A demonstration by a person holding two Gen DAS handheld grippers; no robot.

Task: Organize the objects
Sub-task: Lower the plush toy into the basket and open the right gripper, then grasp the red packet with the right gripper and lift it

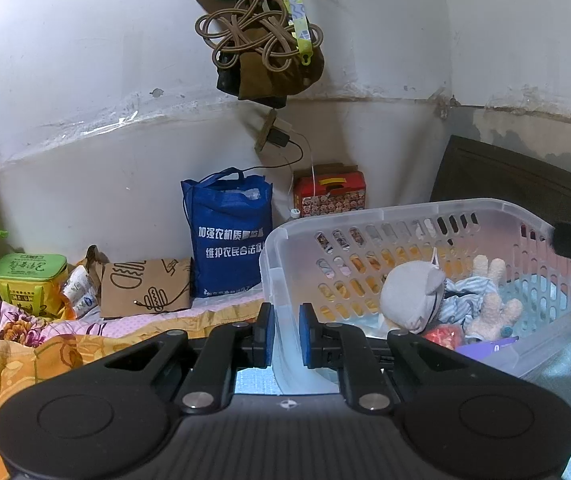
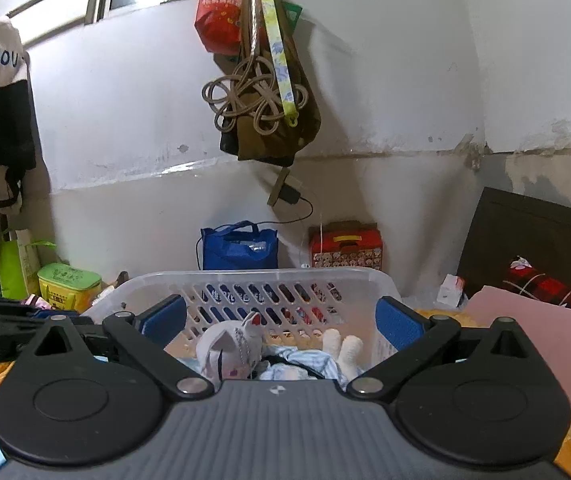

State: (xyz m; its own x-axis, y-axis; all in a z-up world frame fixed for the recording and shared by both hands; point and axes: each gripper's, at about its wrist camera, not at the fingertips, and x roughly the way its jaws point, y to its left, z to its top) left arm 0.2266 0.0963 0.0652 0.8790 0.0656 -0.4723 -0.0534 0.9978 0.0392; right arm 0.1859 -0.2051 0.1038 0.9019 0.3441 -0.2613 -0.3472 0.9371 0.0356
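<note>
Left hand-held gripper (image 1: 285, 334) clamps basket (image 1: 405, 210) rim; right hand-held gripper (image 2: 281, 322) gapes over plush doll (image 2: 229, 350).

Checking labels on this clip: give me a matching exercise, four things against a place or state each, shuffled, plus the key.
Things:
1. plush doll
2. left gripper
3. right gripper
4. blue bag

Places or states:
A. standing against the wall behind the basket
B. jaws wide apart, nothing between the pads
C. lying inside the clear basket
D. clamped on the basket's corner wall

Pairs: 1-C, 2-D, 3-B, 4-A
</note>
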